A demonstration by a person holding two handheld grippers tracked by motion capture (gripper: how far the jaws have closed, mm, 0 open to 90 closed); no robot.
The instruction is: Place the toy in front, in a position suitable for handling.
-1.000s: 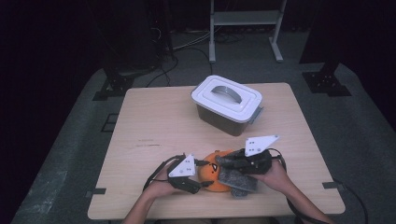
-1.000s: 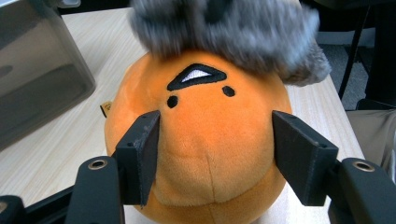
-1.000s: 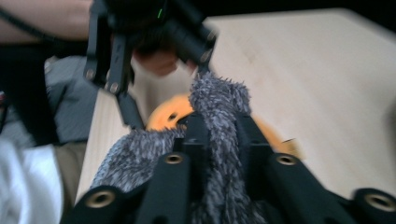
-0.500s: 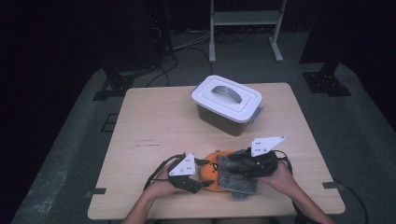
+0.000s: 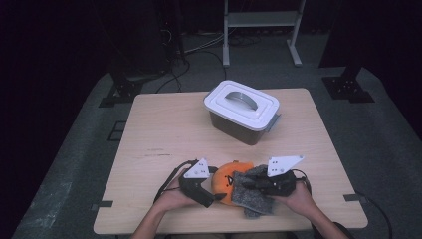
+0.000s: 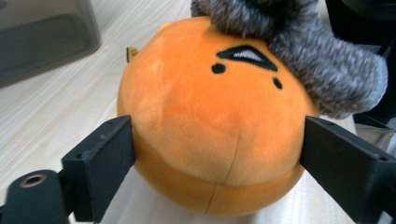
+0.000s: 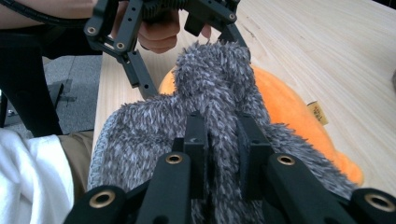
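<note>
On the near edge of the wooden table [image 5: 164, 129], at about six o'clock from its centre, sits a round orange plush toy [image 5: 230, 185] with a small black face stitched on it, and a fuzzy grey sock [image 5: 251, 195] is draped over its side at three o'clock, trailing down toward the person's edge of the table. The left gripper [image 5: 211, 198] lies at the toy's nine o'clock; its jaws have just been opening and in the left gripper view they stand wide, one black jaw on either flank of the toy's lower half, close against the plush but not visibly squeezing it (whether the pads actually touch the fabric cannot be told). In that view the sock [image 6: 299, 51] hangs over the toy [image 6: 210, 126] at one to two o'clock, just above the face. The right gripper [image 5: 254, 185] comes in from the toy's three o'clock; its jaws have just been closing and in the right gripper view they stand nearly together, pinching a raised fold of the sock [image 7: 210, 107] between them, with the orange toy [image 7: 285, 112] showing from under the fabric at two to three o'clock and the left gripper [image 7: 182, 56] beyond at twelve. Well apart, at twelve o'clock from the toy, stands a grey storage box [image 5: 238, 125] with its white handled lid [image 5: 241, 103] on.
</note>
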